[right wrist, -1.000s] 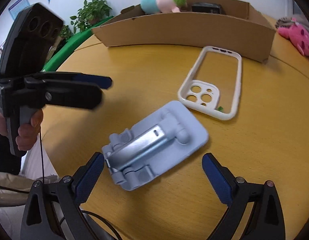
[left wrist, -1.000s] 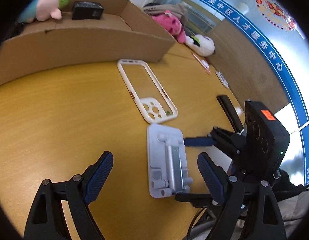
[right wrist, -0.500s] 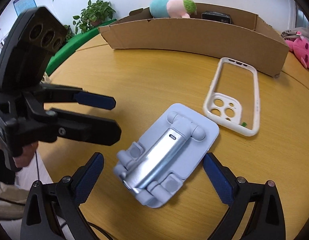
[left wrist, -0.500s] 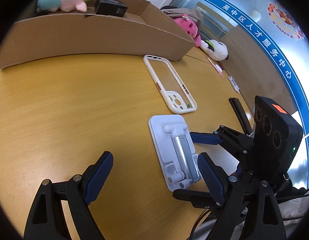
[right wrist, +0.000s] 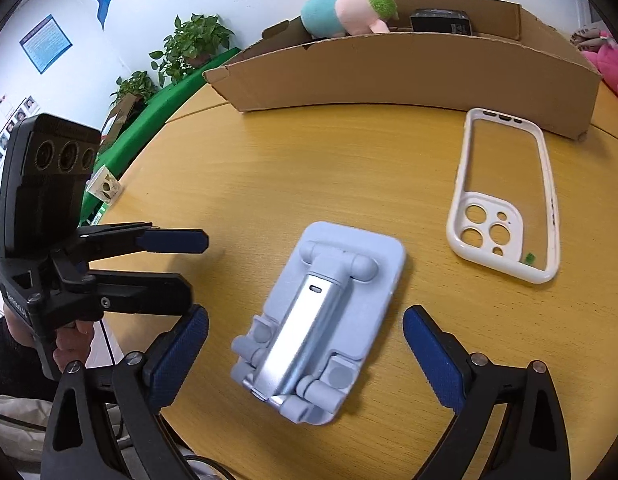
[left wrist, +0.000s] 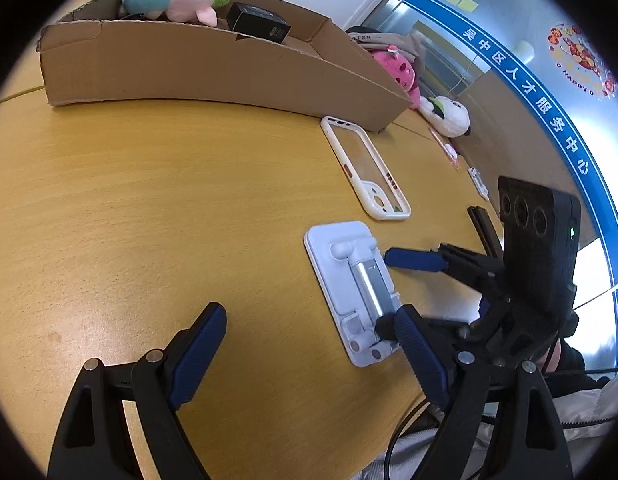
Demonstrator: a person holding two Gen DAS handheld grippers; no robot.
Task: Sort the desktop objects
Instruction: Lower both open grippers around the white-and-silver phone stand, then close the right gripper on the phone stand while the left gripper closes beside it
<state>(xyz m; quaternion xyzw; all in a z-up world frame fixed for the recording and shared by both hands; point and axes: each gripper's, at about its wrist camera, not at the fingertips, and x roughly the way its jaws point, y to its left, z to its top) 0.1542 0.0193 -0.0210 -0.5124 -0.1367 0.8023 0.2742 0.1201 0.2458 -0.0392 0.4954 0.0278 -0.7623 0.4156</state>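
A folded phone stand [right wrist: 321,320] lies flat on the tabletop [right wrist: 309,176], near the edge. To its far right lies a phone case [right wrist: 505,196], apart from it. Behind both stands a cardboard box [right wrist: 409,76], with a plush toy [right wrist: 345,14] in it and a small box [right wrist: 441,20] to the toy's right.

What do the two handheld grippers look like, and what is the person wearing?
Both the left gripper and right gripper are black frames with ribbed blue pads on the fingers, silver bolts, and a black three-lens module on top. Black cables trail below. A dark sleeve shows.
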